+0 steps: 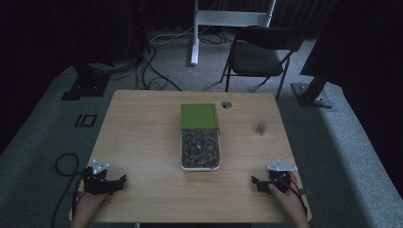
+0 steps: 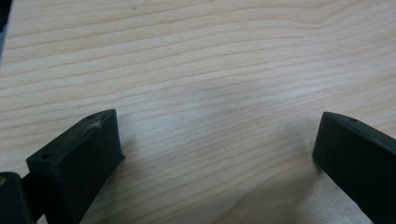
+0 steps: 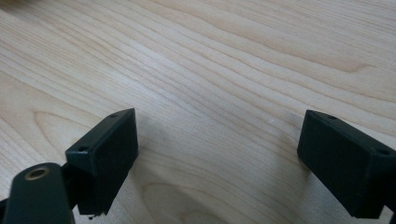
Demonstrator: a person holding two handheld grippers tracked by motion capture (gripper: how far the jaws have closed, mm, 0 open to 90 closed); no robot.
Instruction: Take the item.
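A pale wooden tabletop [image 1: 142,142] is seen across the middle of the high view, set on grey carpet. A dark folding chair [image 1: 259,54] is placed beyond its far edge, upper right of centre, and a white stand leg [image 1: 194,33] is seen at the top centre.

At the centre of the tabletop a clear container [image 1: 200,149] is found, filled with small dark pieces; what they are cannot be told. A green lid [image 1: 199,116] is laid just behind it, touching or overlapping its far end. A round hole [image 1: 226,104] is cut in the wood to the right of the lid, and a small greyish object [image 1: 260,128] is set farther right, well apart from the container.

The left gripper [image 1: 102,180] is held by a hand at the lower left; the right gripper [image 1: 273,180] by a hand at the lower right. Both are kept well apart from the container. In each gripper view the jaws are spread wide over bare wood, nothing between them.
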